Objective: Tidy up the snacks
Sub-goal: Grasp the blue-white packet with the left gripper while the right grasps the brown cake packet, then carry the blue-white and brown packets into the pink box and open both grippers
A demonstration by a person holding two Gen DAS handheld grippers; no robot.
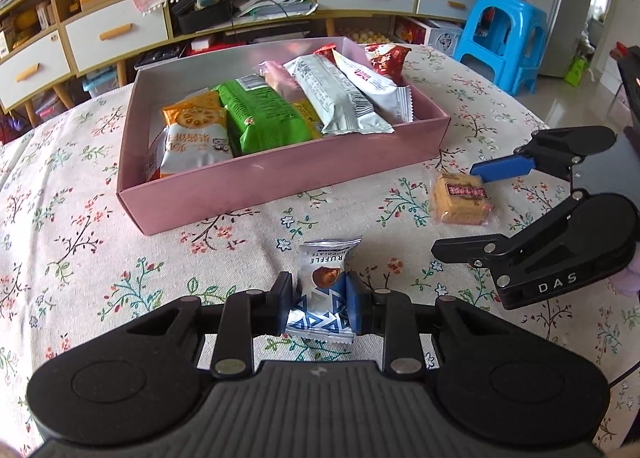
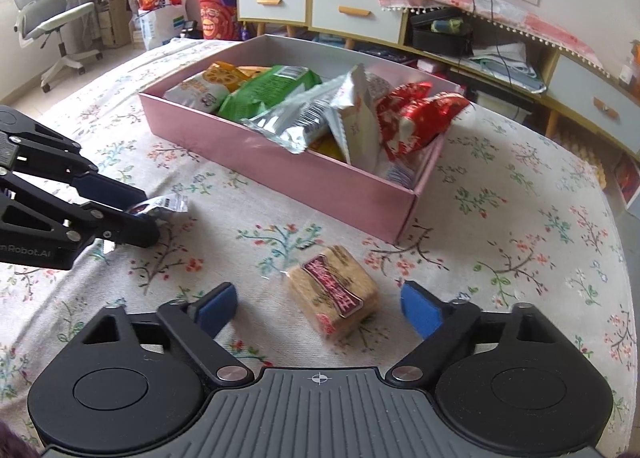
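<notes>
While the floral-cloth desk carries all, pink box of snack packets sits at 12 o'clock. Right hand-held gripper spread wide, released, straddling wrapped cracker pack. Left hand-held gripper clenched on truffle chocolate packet, 6 o'clock of box.

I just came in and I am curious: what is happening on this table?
A person sorts snacks with two handheld grippers. The left gripper is shut on a small blue-and-silver truffle packet. The right gripper is open around a clear-wrapped biscuit block lying on the floral tablecloth. The pink cardboard box already holds several packets.
</notes>
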